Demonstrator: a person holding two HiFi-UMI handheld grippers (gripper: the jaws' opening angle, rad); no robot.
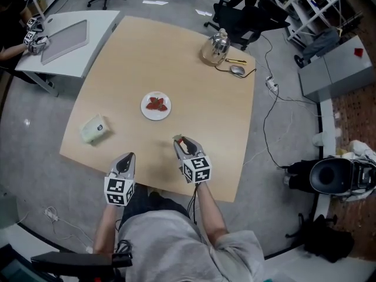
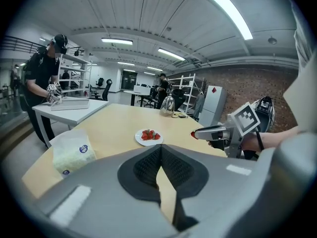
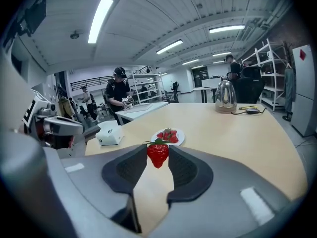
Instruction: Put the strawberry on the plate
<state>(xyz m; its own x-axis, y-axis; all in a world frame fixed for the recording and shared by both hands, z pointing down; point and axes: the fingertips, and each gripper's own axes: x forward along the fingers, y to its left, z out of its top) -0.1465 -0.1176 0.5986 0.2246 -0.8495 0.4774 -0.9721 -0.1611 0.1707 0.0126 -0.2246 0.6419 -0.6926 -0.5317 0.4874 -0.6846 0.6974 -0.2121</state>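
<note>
A: Where was the strawberry held?
B: Clamped across its sides by the right gripper, short of the plate. The left gripper was closed, empty. It was judged light, soft, easily bruised.

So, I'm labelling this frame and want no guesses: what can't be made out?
Strawberries on the plate: too small to count, every view.
Tissue pack print: too small, head view; blurred, gripper views.
Held strawberry: head view, mostly hidden by the right gripper.
</note>
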